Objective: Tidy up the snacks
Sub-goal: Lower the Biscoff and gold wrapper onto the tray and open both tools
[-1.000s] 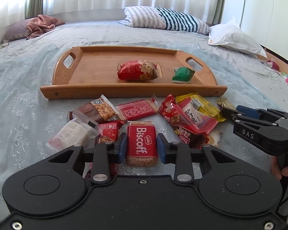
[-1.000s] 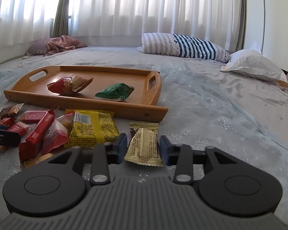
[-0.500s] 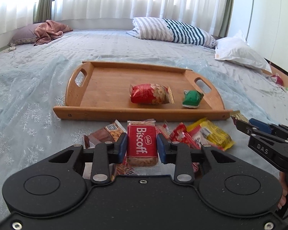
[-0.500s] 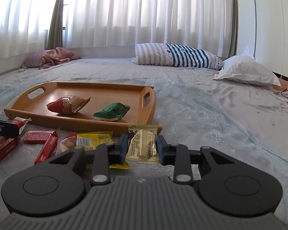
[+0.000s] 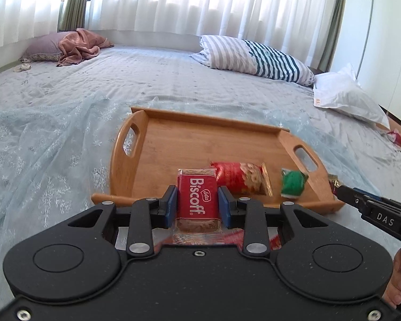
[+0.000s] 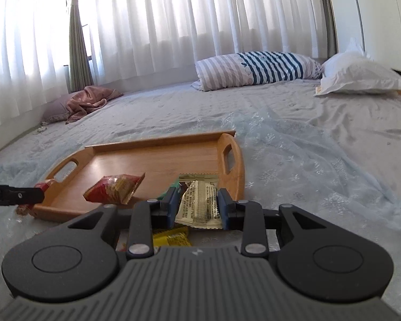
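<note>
- The left gripper [image 5: 197,206] is clamping a red Biscoff packet [image 5: 197,198] between its blue pads [image 5: 170,206], the packet standing upright with its logo facing the camera.
- The right gripper [image 6: 197,206] is squeezing a beige snack packet [image 6: 200,203] from both sides, the wrapper crumpling slightly between the fingers.
- Both packets are hanging in front of the near rim of the wooden tray [image 5: 200,139], which is lying on the bed [image 5: 66,101].
- A red cracker bag [image 5: 240,178] and a green packet [image 5: 292,183] are sitting inside the tray toward its near edge, apart from each other.
- In the right wrist view, a yellow packet [image 6: 171,238] is showing below the gripper on the bed, outside the tray.
- The right gripper's black body, marked DAS, is reaching in at the right edge of the left wrist view, just beside the tray's right end.
- A striped pillow [image 5: 254,57] and a white pillow [image 5: 347,99] are resting farther back, and a pink cloth [image 5: 80,44] is lying near the curtains [image 5: 200,2].
</note>
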{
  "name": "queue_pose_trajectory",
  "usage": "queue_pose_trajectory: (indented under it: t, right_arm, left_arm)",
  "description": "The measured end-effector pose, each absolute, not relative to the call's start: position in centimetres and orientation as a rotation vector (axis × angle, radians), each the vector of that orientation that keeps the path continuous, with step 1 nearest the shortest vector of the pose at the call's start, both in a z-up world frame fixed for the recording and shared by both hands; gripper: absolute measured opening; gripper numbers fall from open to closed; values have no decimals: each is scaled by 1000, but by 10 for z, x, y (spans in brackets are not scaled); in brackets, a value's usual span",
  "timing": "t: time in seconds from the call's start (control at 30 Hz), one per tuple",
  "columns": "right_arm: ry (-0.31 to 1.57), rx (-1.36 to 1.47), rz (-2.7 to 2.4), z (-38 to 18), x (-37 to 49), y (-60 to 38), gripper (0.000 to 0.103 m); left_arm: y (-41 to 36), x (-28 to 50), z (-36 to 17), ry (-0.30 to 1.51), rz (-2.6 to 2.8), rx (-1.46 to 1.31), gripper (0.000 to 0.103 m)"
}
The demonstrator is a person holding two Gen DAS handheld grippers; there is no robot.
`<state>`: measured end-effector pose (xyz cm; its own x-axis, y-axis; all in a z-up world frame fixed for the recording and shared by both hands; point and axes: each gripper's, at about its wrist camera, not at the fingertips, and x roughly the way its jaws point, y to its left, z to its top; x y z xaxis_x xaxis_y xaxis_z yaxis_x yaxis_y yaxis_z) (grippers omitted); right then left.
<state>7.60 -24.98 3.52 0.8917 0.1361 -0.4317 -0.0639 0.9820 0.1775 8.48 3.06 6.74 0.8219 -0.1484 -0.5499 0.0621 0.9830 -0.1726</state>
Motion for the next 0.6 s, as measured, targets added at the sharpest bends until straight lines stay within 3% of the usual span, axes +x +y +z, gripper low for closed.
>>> queue_pose_trajectory:
  t: [0.6]
  right_arm:
    - [580,446,122,20,169,-219,37]
  left_arm:
    - [44,178,46,690,-135,-181,31]
